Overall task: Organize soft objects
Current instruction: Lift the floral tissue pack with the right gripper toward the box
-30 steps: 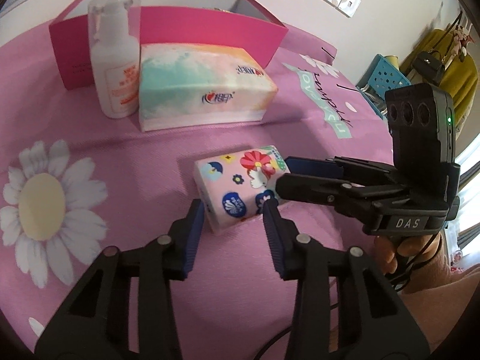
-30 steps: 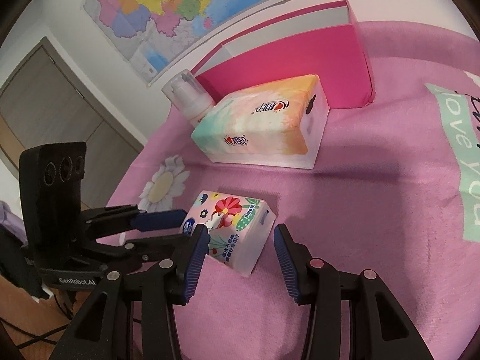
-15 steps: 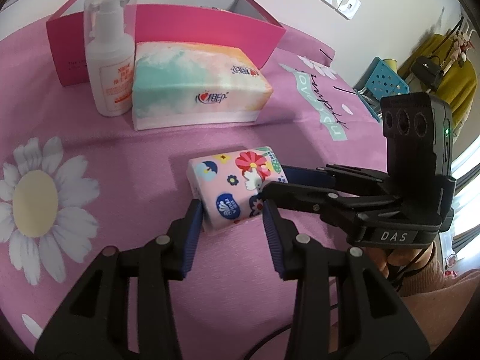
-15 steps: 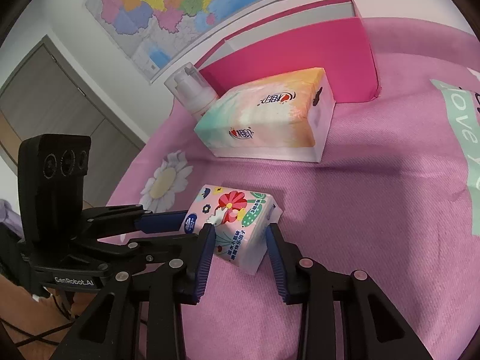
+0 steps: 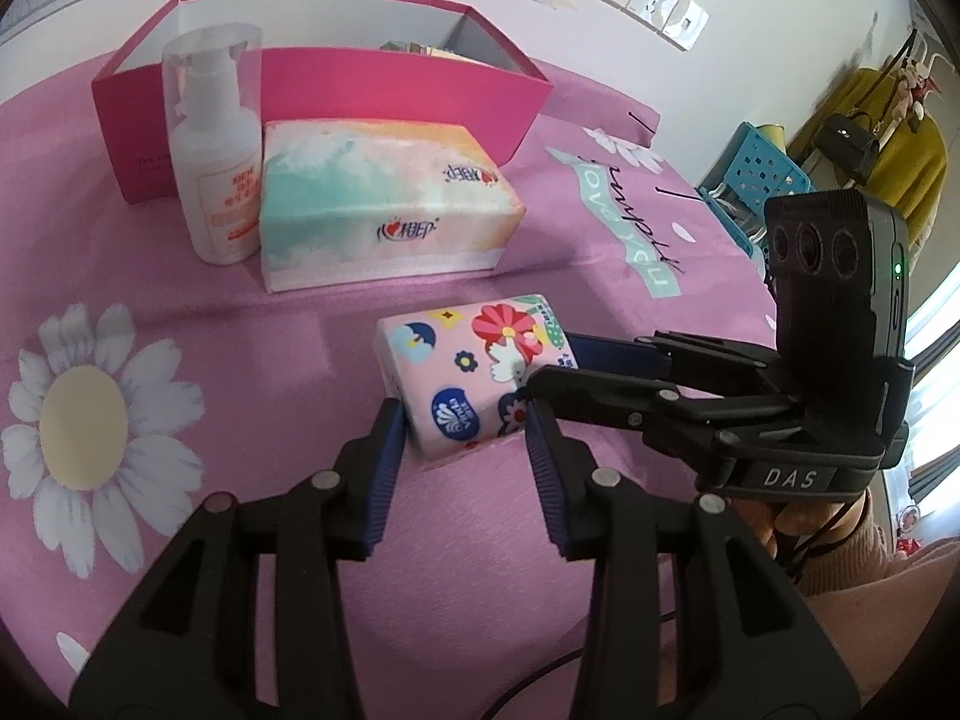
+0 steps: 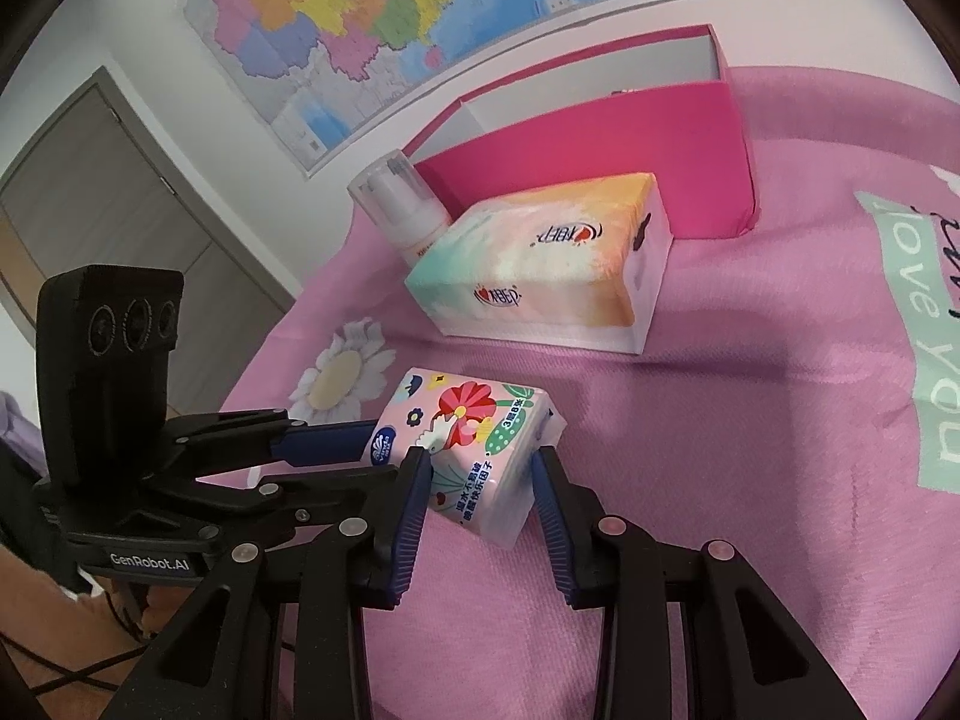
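- The left wrist view looks forward and down along its own fingers [image 5: 384, 468], close over the pink cloth [image 5: 180, 300], facing the red box [image 5: 384, 90] and the wall.
- The right wrist view looks forward and down along its own fingers [image 6: 414, 504], equally close, facing the map [image 6: 384, 12].
- The 2 views share the small pack [image 5: 474, 372] [image 6: 474, 450], the tissue box [image 5: 384, 204] [image 6: 540, 270], the bottle [image 5: 213, 150] [image 6: 396, 204], and each shows the other gripper.

Small floral pink tissue pack [image 5: 474, 378], tilted on the pink cloth [image 5: 180, 312], near the pastel tissue box [image 5: 384, 204]
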A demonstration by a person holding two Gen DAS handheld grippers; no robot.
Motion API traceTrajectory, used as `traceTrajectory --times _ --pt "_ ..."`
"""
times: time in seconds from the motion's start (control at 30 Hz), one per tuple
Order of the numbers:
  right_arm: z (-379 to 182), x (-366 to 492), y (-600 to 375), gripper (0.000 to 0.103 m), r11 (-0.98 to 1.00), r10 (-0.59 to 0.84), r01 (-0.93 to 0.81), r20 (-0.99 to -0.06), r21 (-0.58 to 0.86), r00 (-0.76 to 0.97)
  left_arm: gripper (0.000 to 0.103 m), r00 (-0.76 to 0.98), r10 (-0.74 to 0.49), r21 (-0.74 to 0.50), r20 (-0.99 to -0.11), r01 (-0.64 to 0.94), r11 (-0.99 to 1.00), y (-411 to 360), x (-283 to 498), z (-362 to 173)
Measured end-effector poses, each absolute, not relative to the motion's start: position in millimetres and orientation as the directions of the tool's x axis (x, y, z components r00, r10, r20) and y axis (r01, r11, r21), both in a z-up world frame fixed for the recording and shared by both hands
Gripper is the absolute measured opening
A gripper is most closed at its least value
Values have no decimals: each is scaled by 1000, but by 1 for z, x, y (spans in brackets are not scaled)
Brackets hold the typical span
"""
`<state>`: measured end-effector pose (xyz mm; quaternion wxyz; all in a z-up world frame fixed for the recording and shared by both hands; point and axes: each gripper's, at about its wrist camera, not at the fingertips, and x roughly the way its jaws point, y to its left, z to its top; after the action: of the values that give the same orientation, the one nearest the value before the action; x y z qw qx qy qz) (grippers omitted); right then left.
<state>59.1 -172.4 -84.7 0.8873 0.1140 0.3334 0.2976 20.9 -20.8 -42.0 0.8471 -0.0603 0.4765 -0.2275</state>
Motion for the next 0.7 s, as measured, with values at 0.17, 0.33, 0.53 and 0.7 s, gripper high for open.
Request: traceTrajectory --times 0.17,0.33,0.53,0.7 --pt "-82 57 -174 36 796 605 -456 -516 397 606 43 453 -441 -310 -775 334 890 -21 21 -37" --pt "-78 56 -174 36 797 604 -461 -509 391 613 43 463 -438 -302 -771 339 891 -21 21 -34" --pt "-74 54 -173 36 796 605 -465 -504 386 617 43 471 -439 -299 -765 344 890 -19 20 -30" --pt "-71 54 -172 36 797 604 -468 -496 382 623 43 480 -441 -298 -758 347 889 -19 19 -26"
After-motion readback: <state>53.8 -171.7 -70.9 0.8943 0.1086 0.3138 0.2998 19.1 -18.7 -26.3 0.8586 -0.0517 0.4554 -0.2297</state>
